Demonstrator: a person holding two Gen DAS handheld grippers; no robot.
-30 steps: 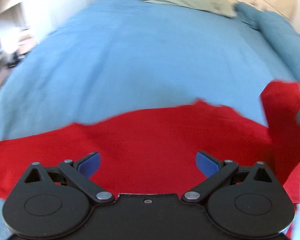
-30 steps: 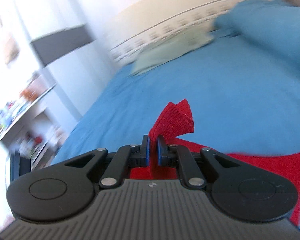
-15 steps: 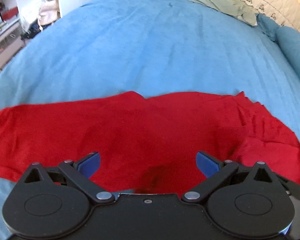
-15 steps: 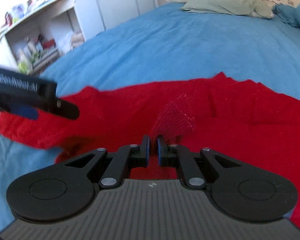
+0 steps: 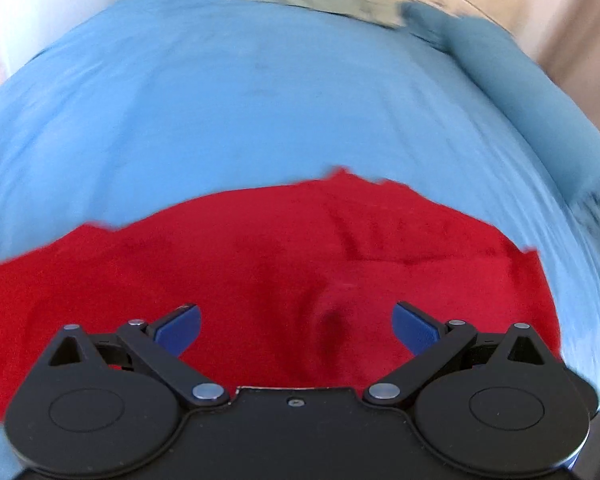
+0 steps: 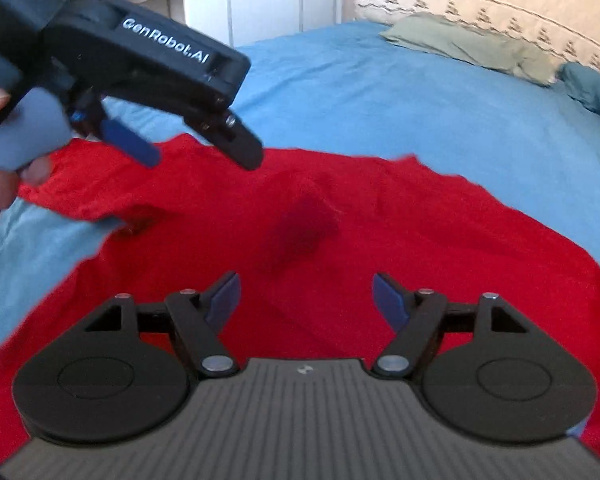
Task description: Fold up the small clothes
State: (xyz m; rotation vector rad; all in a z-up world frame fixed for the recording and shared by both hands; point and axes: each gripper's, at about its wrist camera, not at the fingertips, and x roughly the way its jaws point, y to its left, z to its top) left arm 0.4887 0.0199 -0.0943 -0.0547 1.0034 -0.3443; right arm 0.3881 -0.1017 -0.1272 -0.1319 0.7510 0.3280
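Both tools are empty: the left hand-held gripper point(image 5: 296, 326) and the right hand-held gripper point(image 6: 306, 298) have their jaws spread wide, each hovering over the red garment point(image 6: 400, 240), gripping nothing. That garment lies across the blue bed point(image 6: 380, 96), with one layer seemingly turned over near the middle, so I judge one fold made and more left. Motion blur smears the left view, and both gripper bodies hide the near hem. What kind of clothing it is cannot be told.

left gripper point(image 6: 196, 152): black, white "GenRobot.AI" lettering | fingers point(image 5: 178, 328): blue pads | grip: grey
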